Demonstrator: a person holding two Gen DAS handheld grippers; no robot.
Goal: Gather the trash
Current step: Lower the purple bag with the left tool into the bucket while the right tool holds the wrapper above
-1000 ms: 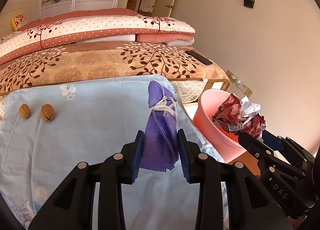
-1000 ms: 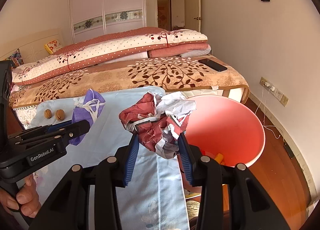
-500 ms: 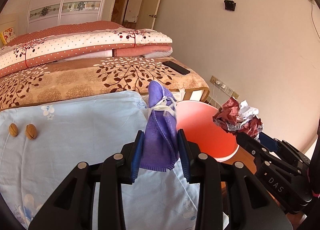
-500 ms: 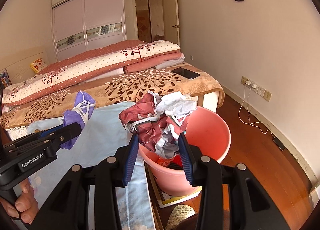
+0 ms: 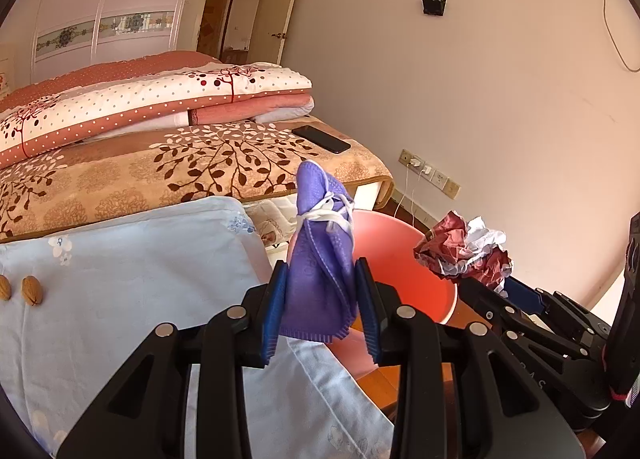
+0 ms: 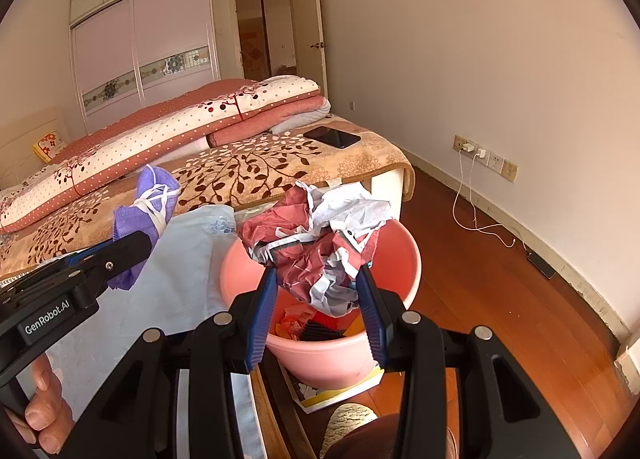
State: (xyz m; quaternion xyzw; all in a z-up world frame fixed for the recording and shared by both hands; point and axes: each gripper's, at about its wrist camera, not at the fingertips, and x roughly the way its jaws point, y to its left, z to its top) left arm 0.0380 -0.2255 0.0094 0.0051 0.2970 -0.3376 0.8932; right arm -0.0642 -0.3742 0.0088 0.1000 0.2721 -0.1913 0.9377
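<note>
Both pieces of trash have been carried from above the blue sheet (image 5: pixel 132 259) towards the pink bin (image 6: pixel 396 255) since a second ago. Crumpled red-and-white paper (image 6: pixel 320 243), clamped in the right gripper (image 6: pixel 318 311), is held directly over the bin; release is judged imminent. A purple mask (image 5: pixel 320 271), bound by its white straps, is clamped in the left gripper (image 5: pixel 320 319) near the rim. Other trash already lies inside the bin; two nuts (image 5: pixel 22 289) remain uncollected on the sheet.
</note>
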